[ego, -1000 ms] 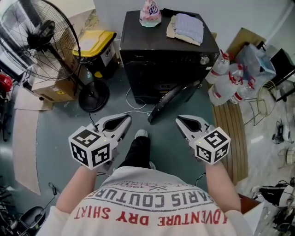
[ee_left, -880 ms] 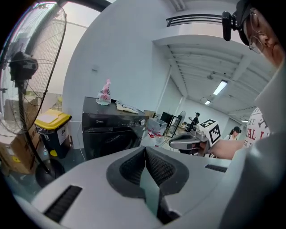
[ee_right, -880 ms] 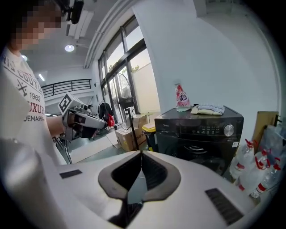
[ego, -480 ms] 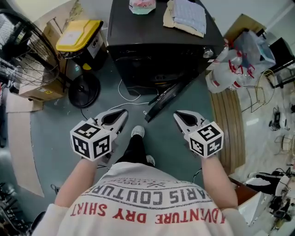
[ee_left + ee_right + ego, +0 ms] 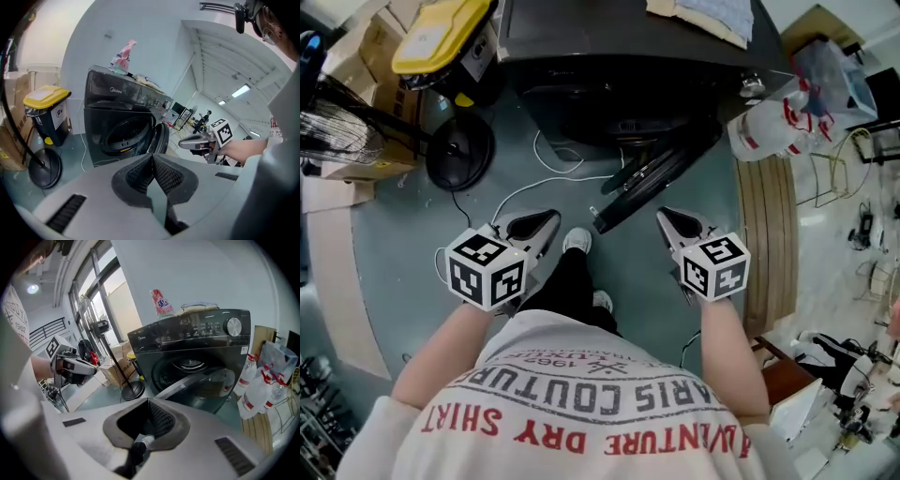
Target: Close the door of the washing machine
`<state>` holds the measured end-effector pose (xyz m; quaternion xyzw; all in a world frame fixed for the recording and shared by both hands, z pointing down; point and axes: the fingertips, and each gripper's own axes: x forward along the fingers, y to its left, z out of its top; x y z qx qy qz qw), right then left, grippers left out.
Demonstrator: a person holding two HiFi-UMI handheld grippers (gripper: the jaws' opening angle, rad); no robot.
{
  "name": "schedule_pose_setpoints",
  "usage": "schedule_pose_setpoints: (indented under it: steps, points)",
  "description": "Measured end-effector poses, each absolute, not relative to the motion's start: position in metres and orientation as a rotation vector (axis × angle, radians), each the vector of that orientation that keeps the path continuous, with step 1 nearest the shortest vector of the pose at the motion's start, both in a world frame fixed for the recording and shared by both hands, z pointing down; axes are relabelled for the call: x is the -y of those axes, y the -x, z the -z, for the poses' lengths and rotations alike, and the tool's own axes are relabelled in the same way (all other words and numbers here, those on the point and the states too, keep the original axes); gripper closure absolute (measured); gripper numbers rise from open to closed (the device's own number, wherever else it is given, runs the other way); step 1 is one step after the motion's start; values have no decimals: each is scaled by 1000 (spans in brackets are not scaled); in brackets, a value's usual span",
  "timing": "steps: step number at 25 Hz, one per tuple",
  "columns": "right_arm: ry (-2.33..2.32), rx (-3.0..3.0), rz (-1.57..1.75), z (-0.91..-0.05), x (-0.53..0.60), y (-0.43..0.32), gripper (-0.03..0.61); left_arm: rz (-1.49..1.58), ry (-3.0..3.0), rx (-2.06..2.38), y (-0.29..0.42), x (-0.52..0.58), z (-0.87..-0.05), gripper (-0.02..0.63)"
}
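I read a grey-green floor [image 5: 394, 244] across the head view. Upper left: a yellow-lidded bin [image 5: 441, 23], a round fan base [image 5: 459, 161] and a cardboard box [image 5: 366, 169]. Right side: a slatted wooden board [image 5: 766, 244], with plastic bottles [image 5: 769, 131] above it. Left gripper view: a pale wall [image 5: 89, 37] at upper centre and a ceiling strip light [image 5: 239, 90] at right. Right gripper view: tall windows [image 5: 101, 296] at upper left.

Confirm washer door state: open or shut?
Open. The door stands swung out from the washing machine, leaving the drum opening exposed. The head view also shows it angled away from the front.
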<state>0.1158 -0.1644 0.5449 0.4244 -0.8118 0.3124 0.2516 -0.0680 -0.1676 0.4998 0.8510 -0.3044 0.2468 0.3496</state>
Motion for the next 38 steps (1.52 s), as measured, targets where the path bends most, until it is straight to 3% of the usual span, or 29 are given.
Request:
schedule_pose_setpoints:
  steps: [14,38]
  points:
    - [-1194,2097,-964,-615,185,-131,555,-742,-2148,753,67,190,-551,584]
    - [-1175,2173,-1034,-618,228,-101,557,-733,-2060,802,97,212,-575,584]
